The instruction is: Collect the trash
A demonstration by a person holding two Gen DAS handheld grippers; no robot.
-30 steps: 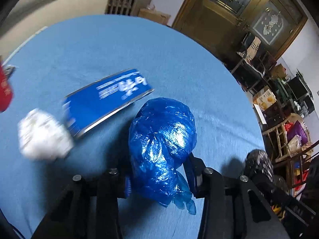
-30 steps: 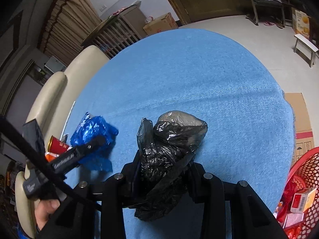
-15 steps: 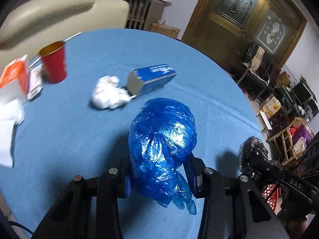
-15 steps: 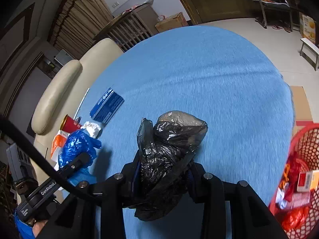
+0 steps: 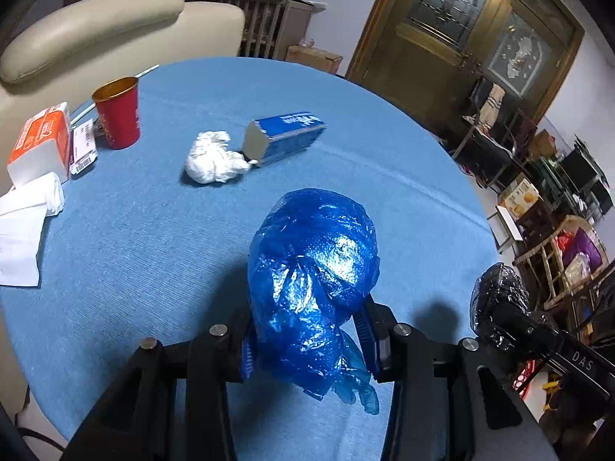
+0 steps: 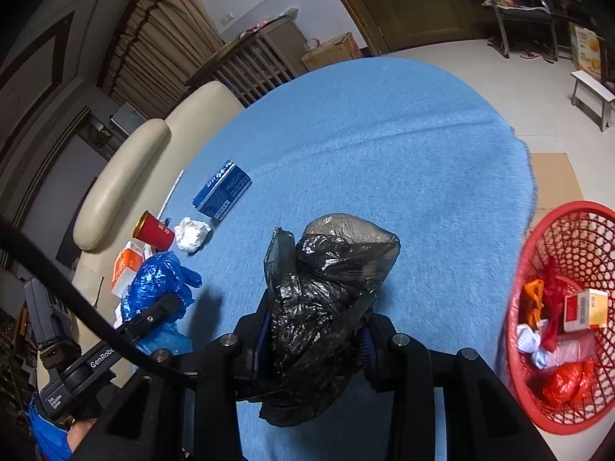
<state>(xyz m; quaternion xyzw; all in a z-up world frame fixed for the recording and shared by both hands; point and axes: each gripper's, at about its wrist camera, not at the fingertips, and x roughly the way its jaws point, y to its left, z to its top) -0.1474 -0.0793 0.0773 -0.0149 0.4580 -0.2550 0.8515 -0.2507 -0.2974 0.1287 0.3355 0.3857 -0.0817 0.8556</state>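
Since the earlier frames both grippers have been carried back across the table (image 5: pixel 161 253), so that more of the far side is now seen: the cup (image 5: pixel 116 112), the tissue (image 5: pixel 212 156) and the blue box (image 5: pixel 285 136) have come fully into the left view, and the red basket (image 6: pixel 535 246) is shown wider in the right view. The blue bag (image 5: pixel 313 280) is grasped by the left gripper (image 5: pixel 311 340); its fingers are clenched on the lower part of the bag, and the crumpled top stands up above them, over the blue cloth. The black bag (image 6: pixel 326 299) is grasped in the same way by the right gripper (image 6: pixel 313 345), whose fingers are pressed tight on it. The tissue is lying just beside the open end of the blue box, near the middle of the table. The cup is standing upright near the far left edge, and an orange pack (image 5: pixel 40 142) with white papers (image 5: pixel 23 230) is placed to its left. The basket is standing on the floor beside the right edge of the table, and some red and white trash is already lying in it. A cream sofa (image 5: pixel 92 27) is seen behind the table.
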